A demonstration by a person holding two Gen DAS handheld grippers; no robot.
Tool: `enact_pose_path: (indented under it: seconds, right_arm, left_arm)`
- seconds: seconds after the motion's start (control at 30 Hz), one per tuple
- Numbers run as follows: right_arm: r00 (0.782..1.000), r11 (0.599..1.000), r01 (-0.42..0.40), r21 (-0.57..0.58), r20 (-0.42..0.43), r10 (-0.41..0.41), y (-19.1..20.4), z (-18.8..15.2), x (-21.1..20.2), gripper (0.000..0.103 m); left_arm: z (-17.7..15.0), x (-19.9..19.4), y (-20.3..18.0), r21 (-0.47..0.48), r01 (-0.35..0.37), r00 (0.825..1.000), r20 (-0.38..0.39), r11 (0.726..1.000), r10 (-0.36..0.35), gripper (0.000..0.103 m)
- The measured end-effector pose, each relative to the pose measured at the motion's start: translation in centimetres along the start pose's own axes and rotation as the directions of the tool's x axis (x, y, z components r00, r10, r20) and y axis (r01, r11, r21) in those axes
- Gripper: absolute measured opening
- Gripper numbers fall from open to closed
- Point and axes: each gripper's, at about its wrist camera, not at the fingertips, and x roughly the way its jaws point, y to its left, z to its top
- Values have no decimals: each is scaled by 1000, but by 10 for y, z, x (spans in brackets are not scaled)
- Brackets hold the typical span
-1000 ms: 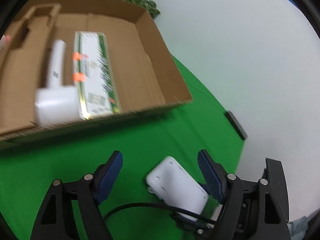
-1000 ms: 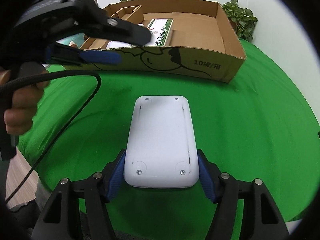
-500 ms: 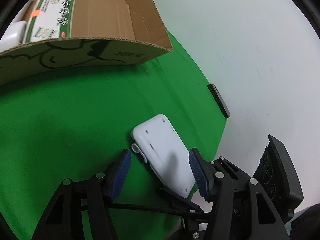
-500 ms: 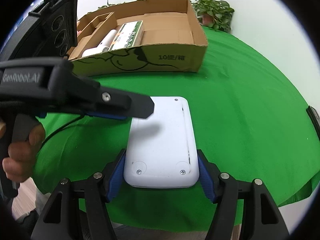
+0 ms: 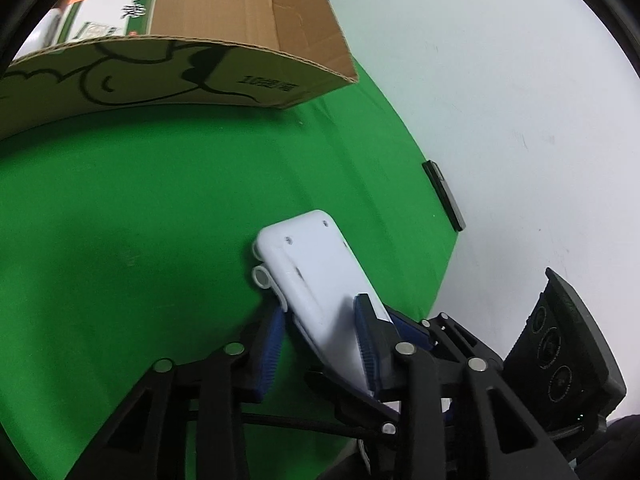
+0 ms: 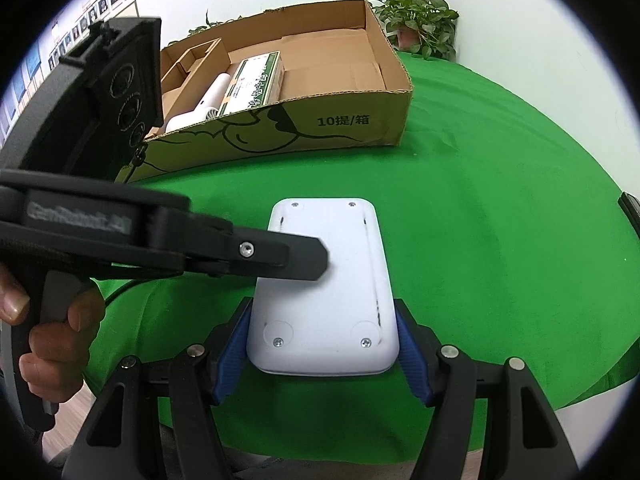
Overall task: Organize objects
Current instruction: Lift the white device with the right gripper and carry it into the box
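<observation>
Left hand (image 6: 48, 344): bare fingers wrapped round the black pistol grip at the left edge of the right wrist view; the rest of the person is cut off.
Left gripper (image 5: 320, 340): black frame with blue ribbed pads, reaching in from the left over the device; its jaws are closing, one pad on top of the white shell, the other under its edge. Whether both pads already press is hard to tell, as the lower one is partly hidden by the shell.
White flat rounded plastic device (image 6: 326, 284): held above the green cloth, underside up with four small screws showing, its near end between the right gripper's pads and its left flank inside the left gripper's jaws. In the left wrist view a small round hinge-like lug shows on its edge; the near end is hidden behind the frames.
Right gripper (image 6: 322, 348): black frame, blue pads clamped on the two long sides of the device's near end.
Green cloth-covered table (image 6: 500, 220): under both grippers.
Brown open cardboard box with black printing (image 6: 320, 120): on the cloth beyond the device, well apart from it.
Box contents: a white handled appliance (image 6: 208, 100) and a green-and-white printed carton (image 6: 252, 80) lying side by side; their lower parts are hidden by the box wall.
Potted green plant (image 6: 420, 20): behind the box's right corner.
Dark flat object (image 5: 444, 196): at the table's right edge; too small to identify.
</observation>
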Motion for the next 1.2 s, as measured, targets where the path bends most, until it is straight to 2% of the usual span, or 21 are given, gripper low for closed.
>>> enact_pose_path:
  seconds: [0.37,0.6,0.9,0.97,1.03,1.2]
  right_arm:
    - [1000,1000,-10,-26,12,10,16,2,4,65]
    - [996,999,-18,-49,84,22,29,16,-8,64]
    - [966,991,10,-134,258,25,49,70,-37,65]
    - [956,989,9,-145,290,34,51,81,-44,65]
    - [948,988,9,-155,316,41,54,92,-50,65]
    - [931,983,1,-186,359,67,58,119,-59,65]
  left_arm:
    - [-5,-27,-4,40,-64,997,48,997,62,27]
    - [-2,-69,-13,93,-106,987,132,990,93,27]
    - [37,-140,-59,221,-203,946,296,954,133,27]
    - [44,-151,-68,240,-221,936,324,945,137,27]
    - [55,-146,-82,258,-239,926,351,936,139,27]
    - [74,-173,-97,283,-272,908,392,920,148,27]
